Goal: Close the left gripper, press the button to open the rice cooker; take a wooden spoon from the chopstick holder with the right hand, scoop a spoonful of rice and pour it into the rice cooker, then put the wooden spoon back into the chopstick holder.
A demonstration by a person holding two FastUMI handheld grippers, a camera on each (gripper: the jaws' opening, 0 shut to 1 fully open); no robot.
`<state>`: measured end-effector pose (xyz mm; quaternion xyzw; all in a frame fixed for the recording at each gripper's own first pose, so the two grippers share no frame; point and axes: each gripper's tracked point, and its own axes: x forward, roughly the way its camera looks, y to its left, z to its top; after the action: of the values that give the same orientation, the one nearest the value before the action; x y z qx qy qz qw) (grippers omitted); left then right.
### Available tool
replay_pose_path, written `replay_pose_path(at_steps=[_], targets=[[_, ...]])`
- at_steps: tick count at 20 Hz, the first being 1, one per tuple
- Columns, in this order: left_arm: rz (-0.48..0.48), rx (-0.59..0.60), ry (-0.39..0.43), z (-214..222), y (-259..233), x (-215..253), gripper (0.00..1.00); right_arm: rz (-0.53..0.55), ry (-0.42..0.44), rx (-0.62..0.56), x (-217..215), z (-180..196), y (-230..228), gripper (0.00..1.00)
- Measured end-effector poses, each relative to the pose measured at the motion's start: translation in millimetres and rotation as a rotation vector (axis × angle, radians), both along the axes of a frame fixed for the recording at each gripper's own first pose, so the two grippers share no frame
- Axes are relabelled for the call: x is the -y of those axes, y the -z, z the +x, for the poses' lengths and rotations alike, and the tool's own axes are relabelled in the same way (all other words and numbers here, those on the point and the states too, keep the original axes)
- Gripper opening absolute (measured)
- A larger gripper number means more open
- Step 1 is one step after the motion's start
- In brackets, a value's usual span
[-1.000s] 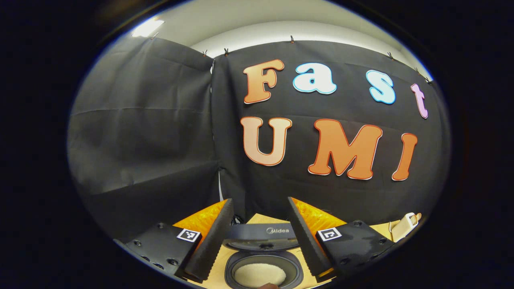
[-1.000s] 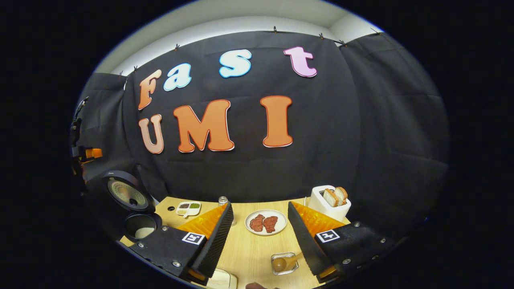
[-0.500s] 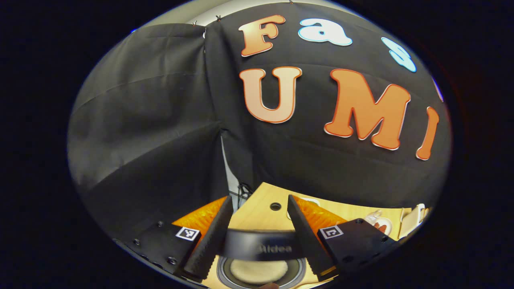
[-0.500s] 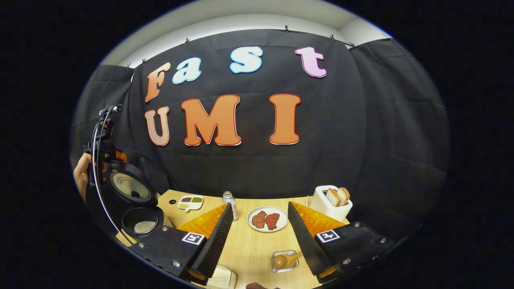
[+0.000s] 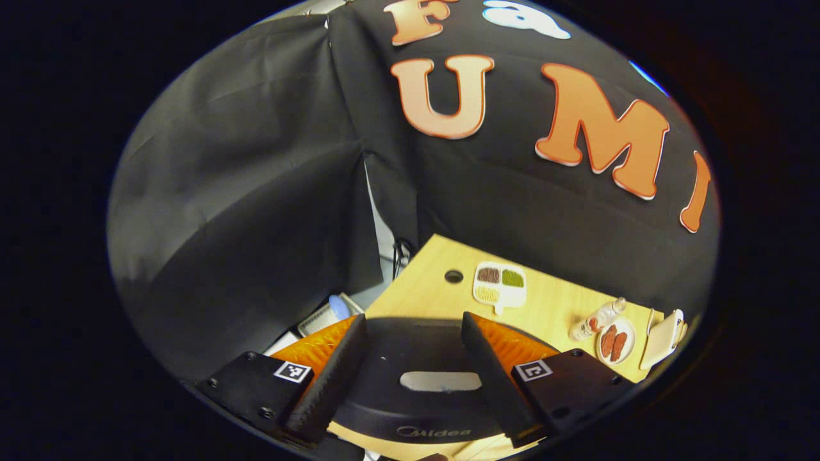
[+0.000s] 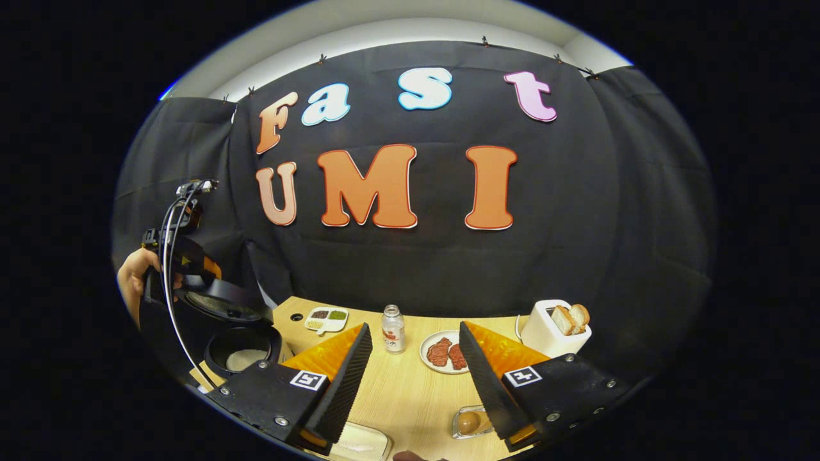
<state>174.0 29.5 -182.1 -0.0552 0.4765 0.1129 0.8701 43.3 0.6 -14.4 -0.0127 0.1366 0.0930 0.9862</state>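
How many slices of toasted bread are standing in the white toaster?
2: both slices of toasted bread stand side by side in the top slot of the white toaster, at the right end of the wooden table. A further slice could be hidden inside.

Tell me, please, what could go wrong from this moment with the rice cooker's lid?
1. The lid stands half shut over the pot of rice, with the open left gripper lying over its smooth top. If the gripper slips off, the lid may spring up or slam down.
2. In the right gripper view, a cable loops down from the left gripper beside the cooker. It might catch between lid and pot.
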Motion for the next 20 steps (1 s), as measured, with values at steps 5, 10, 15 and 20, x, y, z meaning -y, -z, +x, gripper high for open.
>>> replay_pose_path(at_steps=[5, 10, 15, 20], targets=[[0.002, -0.091, 0.049, -59, 34, 20, 0.97, 0.022, -0.03, -0.03, -8, -1, 12, 0.86], [-0.064, -0.252, 0.011, -106, 88, 29, 0.97, 0.019, -0.051, -0.033, -13, -4, 15, 0.86], [-0.054, -0.254, 0.002, -102, 97, 37, 0.98, 0.021, -0.061, -0.046, -17, -7, 16, 0.86], [0.022, -0.109, 0.042, -93, 92, 37, 0.98, 0.014, -0.087, -0.024, -30, -11, 10, 0.86]])
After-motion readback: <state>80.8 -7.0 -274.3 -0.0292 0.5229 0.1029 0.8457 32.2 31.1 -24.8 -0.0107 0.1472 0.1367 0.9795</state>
